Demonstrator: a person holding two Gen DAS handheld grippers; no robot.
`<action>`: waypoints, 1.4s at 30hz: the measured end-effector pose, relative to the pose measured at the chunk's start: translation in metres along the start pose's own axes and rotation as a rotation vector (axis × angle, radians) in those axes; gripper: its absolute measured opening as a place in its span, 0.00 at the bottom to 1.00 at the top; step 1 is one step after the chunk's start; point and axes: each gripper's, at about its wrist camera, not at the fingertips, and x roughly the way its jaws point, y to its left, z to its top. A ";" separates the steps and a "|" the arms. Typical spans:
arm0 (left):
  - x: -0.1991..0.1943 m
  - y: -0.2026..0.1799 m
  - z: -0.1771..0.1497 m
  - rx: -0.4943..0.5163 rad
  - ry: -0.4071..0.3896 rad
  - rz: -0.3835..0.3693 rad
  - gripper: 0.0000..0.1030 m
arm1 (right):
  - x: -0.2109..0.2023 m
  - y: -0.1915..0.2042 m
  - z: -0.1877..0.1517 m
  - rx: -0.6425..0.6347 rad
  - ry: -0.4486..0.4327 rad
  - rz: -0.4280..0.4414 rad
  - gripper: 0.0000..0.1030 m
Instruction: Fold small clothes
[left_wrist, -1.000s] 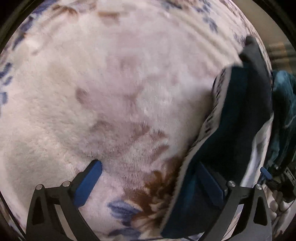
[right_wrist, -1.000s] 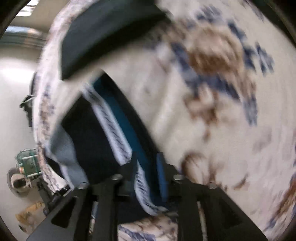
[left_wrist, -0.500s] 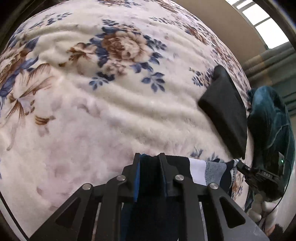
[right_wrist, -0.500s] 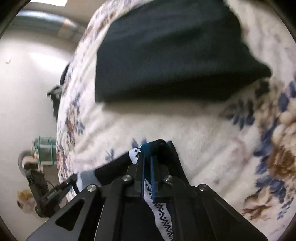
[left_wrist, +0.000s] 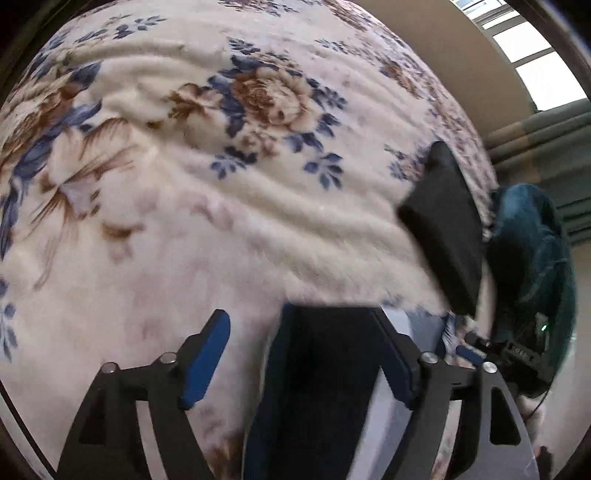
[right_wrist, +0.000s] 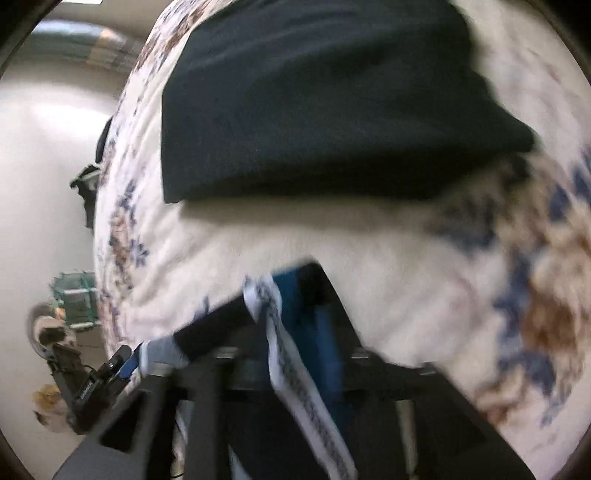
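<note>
A small dark navy garment (left_wrist: 325, 387) with a white patterned band lies on the floral blanket. In the left wrist view my left gripper (left_wrist: 306, 369) is open, its blue pads (left_wrist: 205, 363) spread wide, the garment lying between them. In the right wrist view the same garment (right_wrist: 295, 354) with its white band runs between the fingers of my right gripper (right_wrist: 291, 332); the view is blurred, and the jaws look parted around the cloth. A folded black garment (right_wrist: 325, 99) lies just beyond; it also shows at the right in the left wrist view (left_wrist: 447, 229).
The cream blanket (left_wrist: 229, 206) with blue and brown flowers covers the bed. A teal chair or cushion (left_wrist: 532, 251) stands past the bed's right edge. The bed edge, pale floor (right_wrist: 44, 184) and a green crate (right_wrist: 74, 299) show in the right wrist view.
My left gripper has opened and let go of the navy garment. The right gripper's jaws have widened on the cloth, and the garment now lies lower on the blanket.
</note>
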 end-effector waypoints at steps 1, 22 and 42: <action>-0.004 0.002 -0.007 -0.005 0.015 0.000 0.73 | -0.011 -0.006 -0.011 0.005 -0.010 -0.002 0.50; 0.002 -0.010 -0.080 0.030 0.157 0.095 0.73 | -0.033 -0.143 -0.200 0.579 -0.046 0.212 0.34; 0.025 0.016 -0.084 -0.068 0.191 -0.043 0.73 | -0.028 -0.128 -0.217 0.488 -0.152 0.305 0.63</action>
